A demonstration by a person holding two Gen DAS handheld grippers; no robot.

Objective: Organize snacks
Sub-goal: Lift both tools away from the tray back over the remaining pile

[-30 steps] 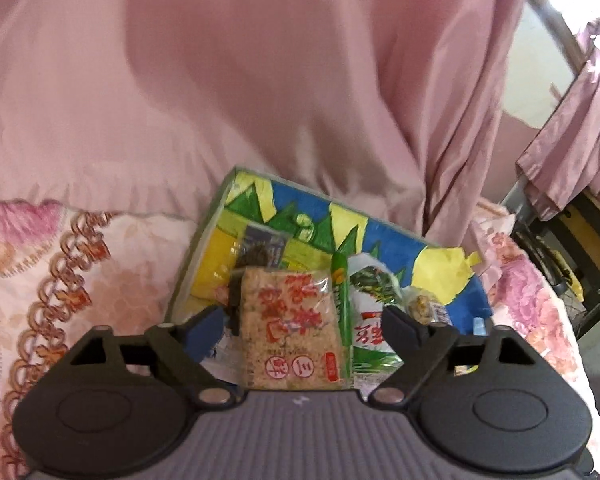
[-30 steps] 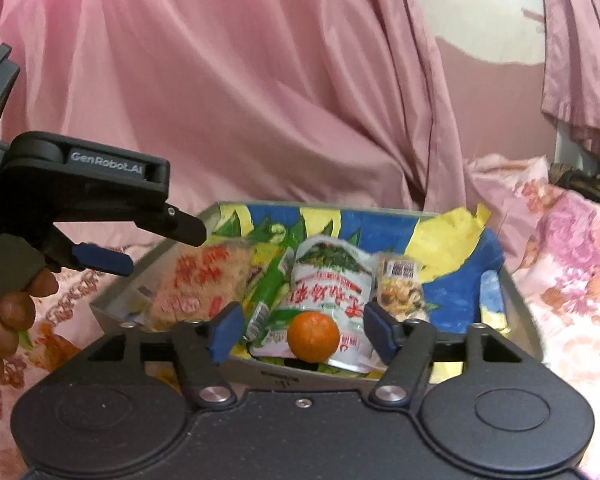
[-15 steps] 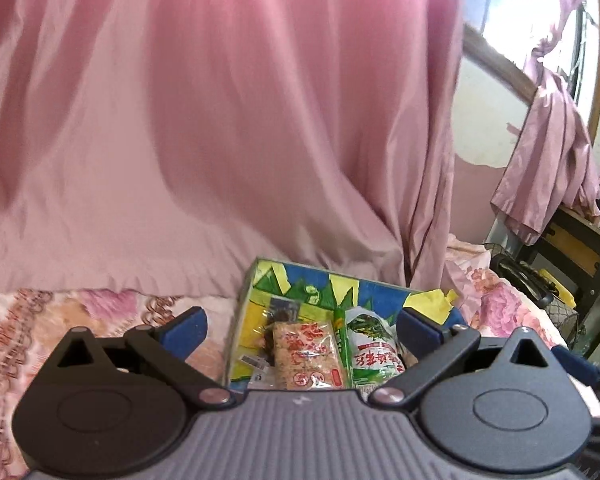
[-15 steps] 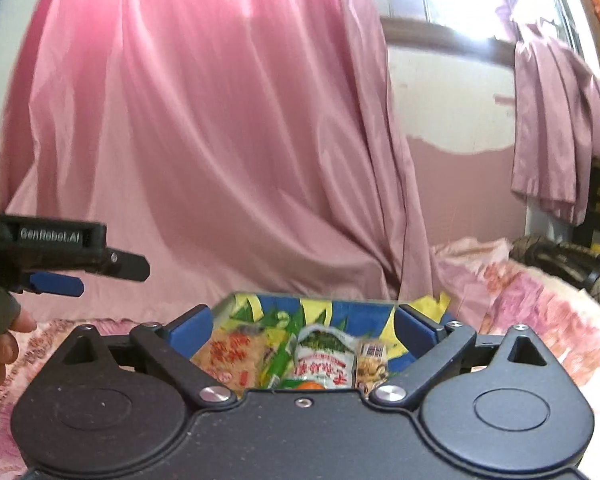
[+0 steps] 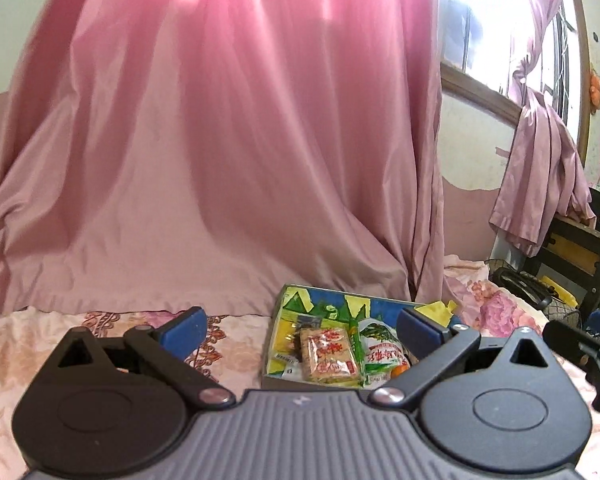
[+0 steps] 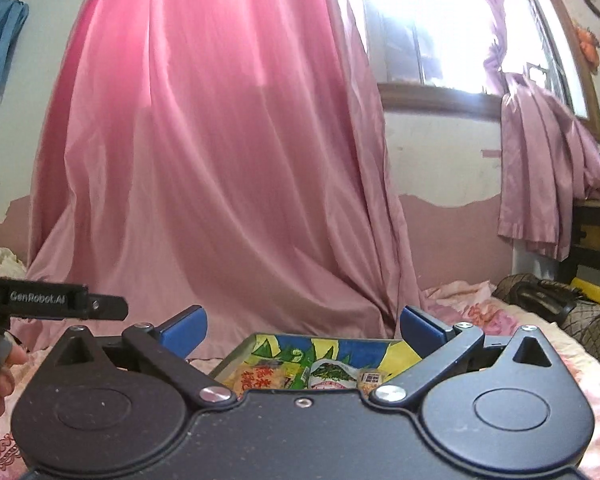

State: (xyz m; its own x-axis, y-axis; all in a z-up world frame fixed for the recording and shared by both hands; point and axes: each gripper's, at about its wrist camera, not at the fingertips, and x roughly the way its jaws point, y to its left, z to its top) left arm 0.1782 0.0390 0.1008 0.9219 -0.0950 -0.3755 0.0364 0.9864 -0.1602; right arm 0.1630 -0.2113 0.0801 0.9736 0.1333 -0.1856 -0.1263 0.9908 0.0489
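A colourful open box (image 5: 324, 302) lies on the flowered bed, holding a rice-cracker pack (image 5: 328, 354), a green-and-white snack bag (image 5: 382, 354), an orange (image 5: 400, 371) and other small packets. My left gripper (image 5: 300, 326) is open and empty, pulled back from the box. My right gripper (image 6: 302, 326) is open and empty too, held behind the box (image 6: 340, 346), which shows partly behind its body. The left gripper (image 6: 68, 306) shows at the left of the right wrist view.
A pink curtain (image 5: 228, 140) hangs right behind the box. The flowered bedspread (image 5: 32, 344) spreads to the left. A dark shelf (image 5: 580, 256) and a black bag (image 5: 516, 284) stand at the right, beside the bed.
Both grippers have drawn back and up from the box and their jaws have opened wider. The box and its snacks look smaller and lie still. The orange stays in the box.
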